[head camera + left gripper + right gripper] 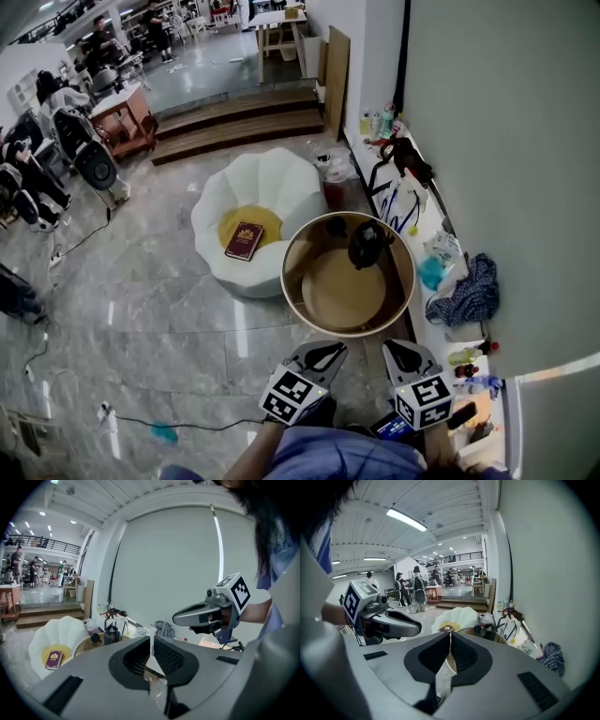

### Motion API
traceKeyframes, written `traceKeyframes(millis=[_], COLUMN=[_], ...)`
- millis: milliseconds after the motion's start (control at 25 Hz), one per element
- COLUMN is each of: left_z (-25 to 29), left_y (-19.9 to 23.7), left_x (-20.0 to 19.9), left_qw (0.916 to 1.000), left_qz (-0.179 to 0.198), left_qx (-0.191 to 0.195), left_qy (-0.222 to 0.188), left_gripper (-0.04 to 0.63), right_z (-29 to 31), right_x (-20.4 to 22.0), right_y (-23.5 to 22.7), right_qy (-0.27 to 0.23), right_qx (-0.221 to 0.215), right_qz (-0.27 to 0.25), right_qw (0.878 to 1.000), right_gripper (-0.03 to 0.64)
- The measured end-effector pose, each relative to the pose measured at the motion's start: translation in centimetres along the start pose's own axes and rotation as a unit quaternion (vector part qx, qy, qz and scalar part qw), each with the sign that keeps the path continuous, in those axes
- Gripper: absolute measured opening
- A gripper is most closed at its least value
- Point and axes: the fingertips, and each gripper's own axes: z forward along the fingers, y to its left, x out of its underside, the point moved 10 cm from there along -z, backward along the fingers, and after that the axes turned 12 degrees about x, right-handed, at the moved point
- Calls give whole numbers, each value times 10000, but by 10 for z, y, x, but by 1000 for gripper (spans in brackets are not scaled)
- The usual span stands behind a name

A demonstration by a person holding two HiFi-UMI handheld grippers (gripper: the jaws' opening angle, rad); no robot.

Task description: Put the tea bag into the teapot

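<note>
1. The left gripper (337, 350) and the right gripper (390, 346) sit low in the frame, side by side near the person's body. Both point up the frame, and each has its jaws closed together.
2. I cannot find the tea bag in any view, and nothing clear shows between the jaws.
3. The round wooden desk with a raised rim (292, 272) lies just above both grippers.
4. The small dark teapot (366, 246) stands on the desk's far part, well apart from the grippers. I judge the right gripper a little nearer, so the reach goes forward over the rim.
</note>
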Motion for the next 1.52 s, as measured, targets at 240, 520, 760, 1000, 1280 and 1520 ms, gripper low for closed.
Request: traceKeyframes(millis=[240, 520, 760, 1000, 1280, 1520], left_z=[2, -12, -21, -22, -27, -33], left_y=[-55, -118, -171, -214, -243, -258], left_x=[8, 28, 40, 52, 59, 65], left_qw=[9999, 9995, 9993, 9993, 9989, 9986], left_qz=[61, 150, 198, 282, 394, 457], left_qx=[-74, -254, -324, -244, -216, -194], left_qy=[79, 101, -21, -41, -132, -161], left_gripper=[35, 35, 35, 35, 35, 35], right_z=[-39, -95, -145, -181, -210, -223], right_x=[27, 60, 86, 106, 121, 128], right_y=[-5, 7, 17, 24, 33, 40], right_qy=[-72, -243, -303, -334, -397, -430], right_qx=[-85, -168, -170, -157, -146, -110], right_qz=[-21, -31, -83, -163, -270, -322], right_qw=[9999, 9996, 9994, 9992, 9987, 9985], right_gripper=[23, 23, 21, 20, 20, 20])
